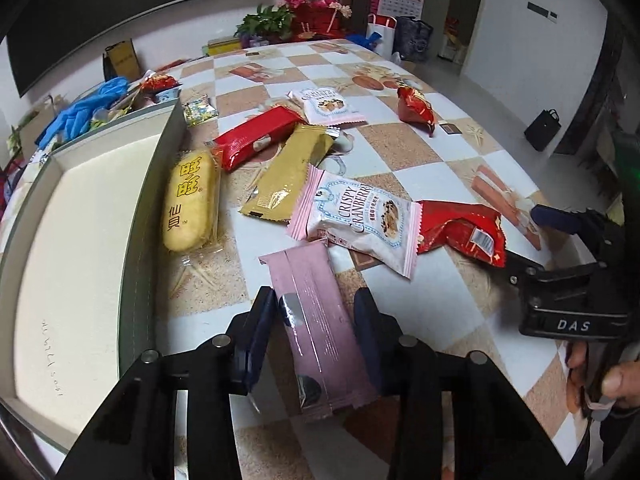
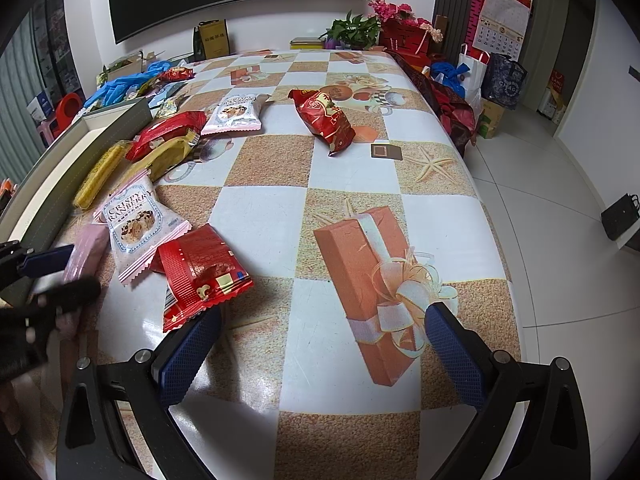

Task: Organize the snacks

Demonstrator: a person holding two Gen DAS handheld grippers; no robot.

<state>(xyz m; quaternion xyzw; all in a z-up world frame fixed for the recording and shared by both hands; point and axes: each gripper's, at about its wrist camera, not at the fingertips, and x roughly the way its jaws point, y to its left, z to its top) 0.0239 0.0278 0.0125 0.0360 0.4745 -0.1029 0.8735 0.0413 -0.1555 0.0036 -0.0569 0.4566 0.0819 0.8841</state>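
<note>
A long pink snack packet (image 1: 310,280) lies on the checked tablecloth, and my left gripper (image 1: 314,312) is shut on its near half, a dark blue pad against each long edge. Beyond it lie a Crispy Cranberry packet (image 1: 356,220), a gold bar (image 1: 288,176), a red bar (image 1: 256,140) and a yellow rice cracker (image 1: 190,204). My right gripper (image 2: 324,320) stands open low over the table with nothing between its fingers. A crumpled red packet (image 2: 200,272) lies just beyond its left finger. In the right wrist view the left gripper is a blur at the left edge.
A large shallow box with a pale lining (image 1: 152,184) runs along the table's left side. Blue gloves (image 1: 80,116) and small sweets sit behind it. A second cranberry packet (image 2: 234,114) and another red packet (image 2: 324,120) lie further back. The table's right edge drops to a tiled floor.
</note>
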